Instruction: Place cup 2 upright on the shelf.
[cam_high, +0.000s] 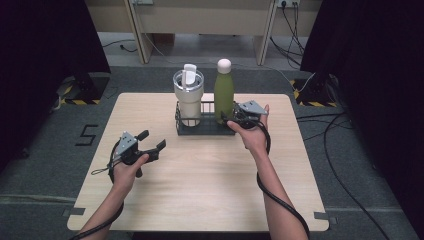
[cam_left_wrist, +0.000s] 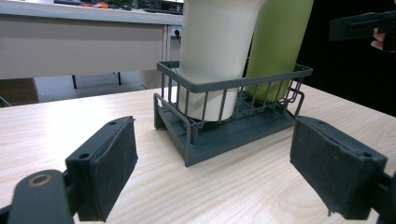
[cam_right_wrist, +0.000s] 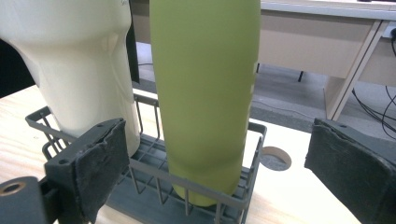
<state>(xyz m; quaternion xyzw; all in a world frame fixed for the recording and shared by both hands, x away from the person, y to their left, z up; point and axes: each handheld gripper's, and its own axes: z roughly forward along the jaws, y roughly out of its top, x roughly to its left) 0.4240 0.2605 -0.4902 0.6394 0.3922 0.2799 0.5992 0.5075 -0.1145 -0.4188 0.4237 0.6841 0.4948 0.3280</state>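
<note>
Green bottle (cam_right_wrist: 205, 93) stands upright in wire basket (cam_high: 205, 126) near counter (cam_high: 200, 175) far edge. Right claw (cam_right_wrist: 215, 168) released, jaws flanking bottle, untouching. Likely smooth, rigid, slippery; clamp mid-body. Left claw (cam_left_wrist: 215, 172) released, idle.

Black grippers with grey three-cornered plates, padded fingers (cam_left_wrist: 109, 175), trailing black cables.

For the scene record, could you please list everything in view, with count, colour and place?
bottle: one, green with a pale cap, upright in the rack's right half
tumbler: one, cream with a lid, upright in the rack's left half
wire rack: one, dark grey, far middle of the table
table: one, light wood
left gripper: one, black, open, front left above the table
right gripper: one, black, open, jaws either side of the bottle, not touching
</note>
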